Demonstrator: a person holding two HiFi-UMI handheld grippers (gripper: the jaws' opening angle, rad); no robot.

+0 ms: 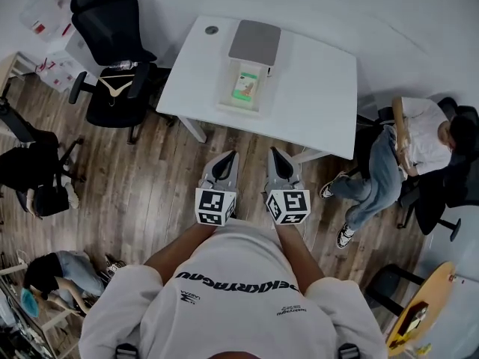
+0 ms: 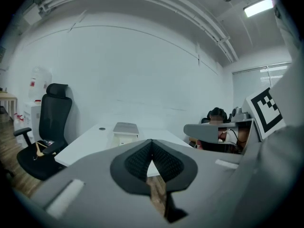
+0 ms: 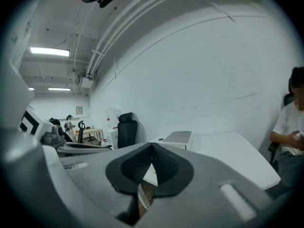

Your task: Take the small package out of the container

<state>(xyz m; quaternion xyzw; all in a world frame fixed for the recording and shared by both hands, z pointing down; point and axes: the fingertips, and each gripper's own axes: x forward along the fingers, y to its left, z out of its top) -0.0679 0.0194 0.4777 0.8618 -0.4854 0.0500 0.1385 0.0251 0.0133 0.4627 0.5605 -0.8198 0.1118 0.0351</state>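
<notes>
Clearly left tongs [image 1: 227,157] and right tongs [image 1: 275,154] are both pressed together, empty, short of the table [image 1: 322,88].

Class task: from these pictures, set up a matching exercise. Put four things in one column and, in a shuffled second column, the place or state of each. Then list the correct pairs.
Things
1. black office chair
2. small green-labelled package
3. person in a white shirt
4. left gripper

Places or states
A. jaws shut with nothing between them, above the wooden floor
B. seated to the right of the white table
C. inside the clear plastic container on the table
D. to the left of the table

Pairs: 1-D, 2-C, 3-B, 4-A
</notes>
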